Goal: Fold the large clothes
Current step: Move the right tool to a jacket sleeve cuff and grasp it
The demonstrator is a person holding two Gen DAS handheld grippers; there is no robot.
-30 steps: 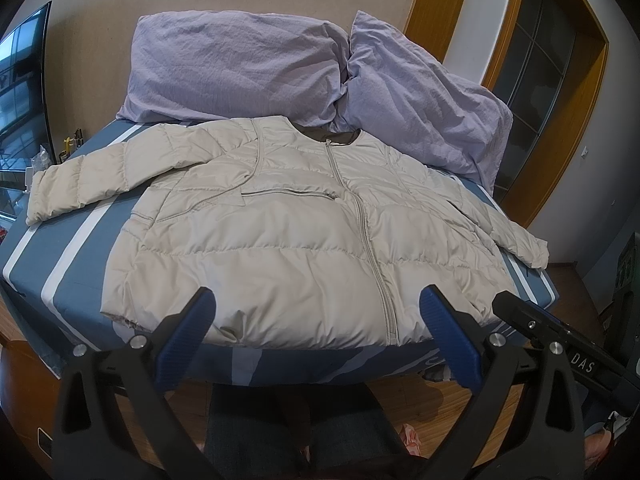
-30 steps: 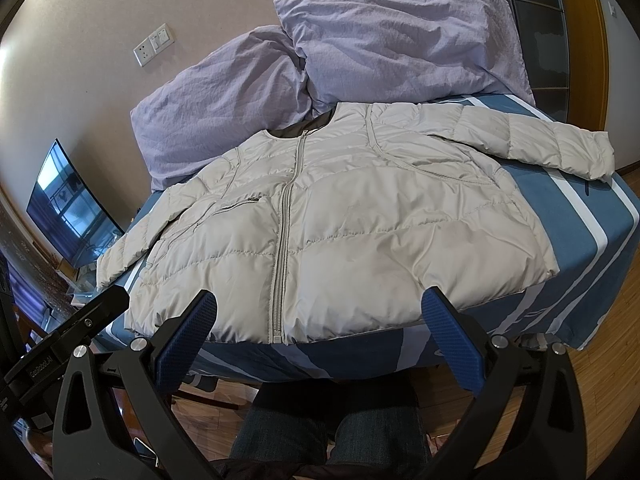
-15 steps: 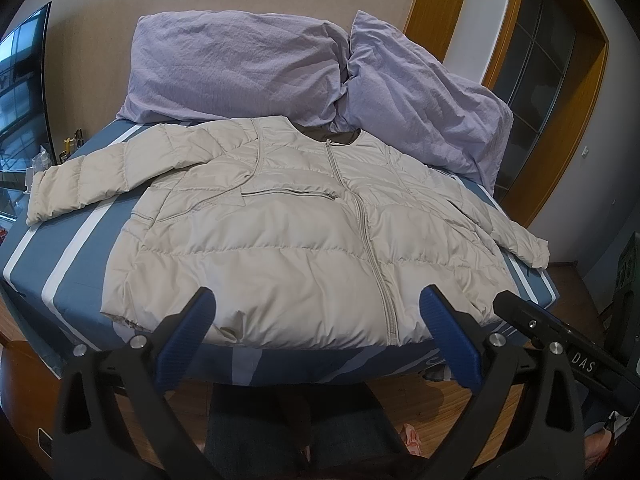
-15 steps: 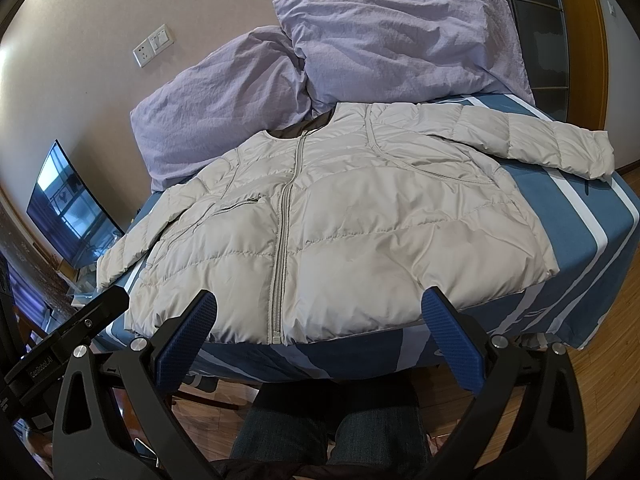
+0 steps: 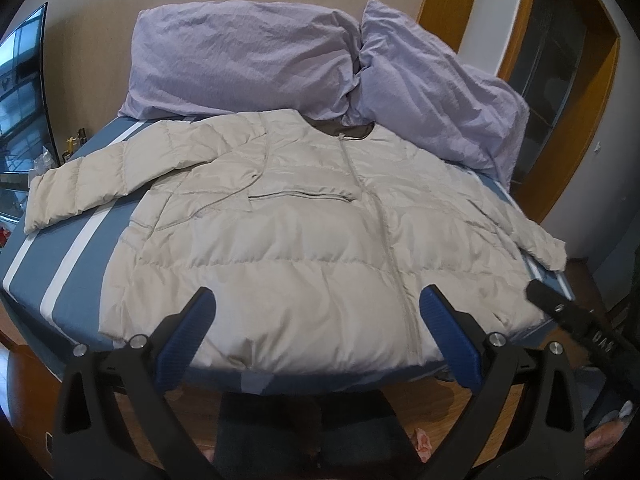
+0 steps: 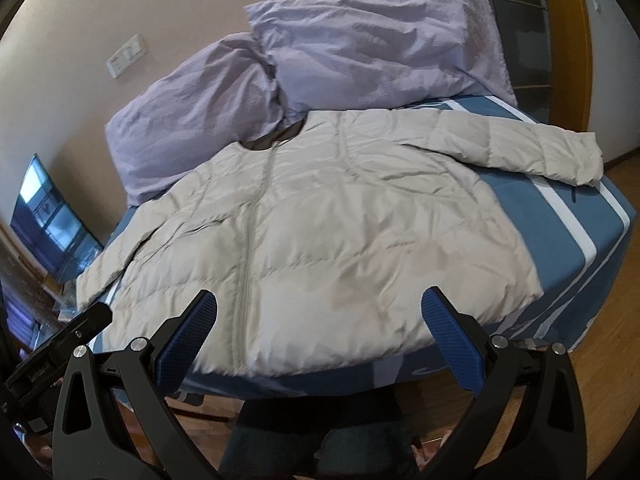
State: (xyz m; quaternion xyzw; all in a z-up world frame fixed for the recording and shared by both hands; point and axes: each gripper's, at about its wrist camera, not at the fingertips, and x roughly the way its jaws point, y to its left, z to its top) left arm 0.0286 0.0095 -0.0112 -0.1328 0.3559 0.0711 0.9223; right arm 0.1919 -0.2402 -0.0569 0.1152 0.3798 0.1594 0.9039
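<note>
Both claws had eased forward toward the bed since a second earlier, the right one also swinging so that the pillows and wall tilted in its view, while the jacket itself had not shifted at all. The left claw (image 5: 316, 320) hung just off the foot of the bed (image 5: 60, 280) with its blue pads wide apart and nothing between them, and the right claw (image 6: 318, 320) stood the same way, jaws spread and empty. The beige puffer jacket (image 5: 304, 236) lay face up and zipped on the blue striped bedsheet, collar toward the two lilac pillows (image 5: 240, 64), hem at the near edge of the mattress and slightly overhanging it. One sleeve (image 5: 104, 176) stretched out across the white stripes on the left side; the other sleeve (image 6: 520, 148) reached out to the right, its cuff near the far corner of the bed. To my eye no fold had been made yet, so this was the approach before the first grasp. The next move would likely call for each claw to close on a sleeve or a side edge and carry it in over the front panel. The padding looked thick and slippery, so a shallow pinch might slide off, and a deeper bite of the fabric seemed wise.
</note>
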